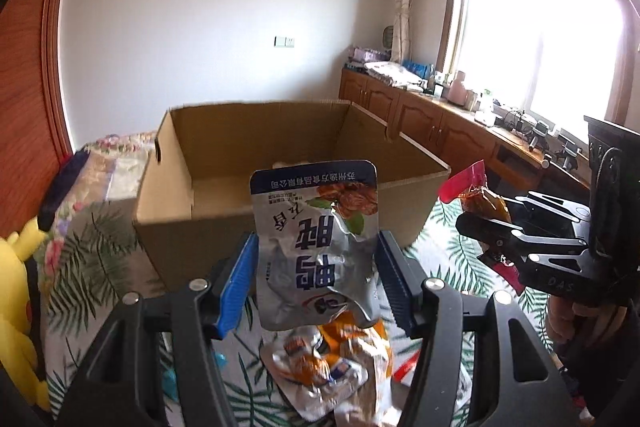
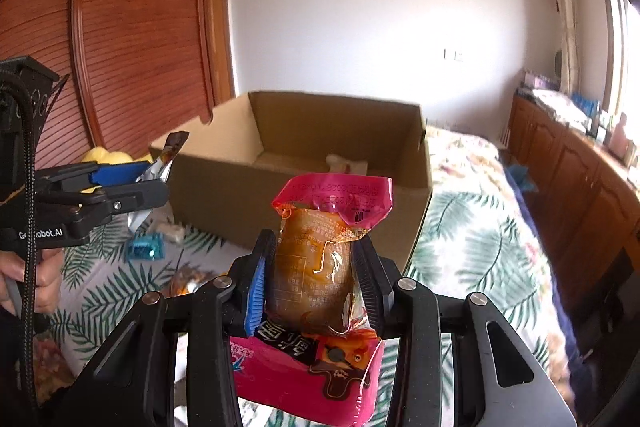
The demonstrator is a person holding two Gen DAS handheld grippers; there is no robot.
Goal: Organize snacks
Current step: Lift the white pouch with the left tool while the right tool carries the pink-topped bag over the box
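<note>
Both loads hang before the open cardboard box on the bed: the left hand-held gripper pinching a silver snack pouch, the right hand-held gripper a pink-topped packet. One pale item lies boxed; several snacks remain on the bed.

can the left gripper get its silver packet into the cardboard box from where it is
Probably yes. The left gripper, shut on the silver packet, faces the cardboard box, whose top is open and mostly unfilled; nothing lies between.
</note>
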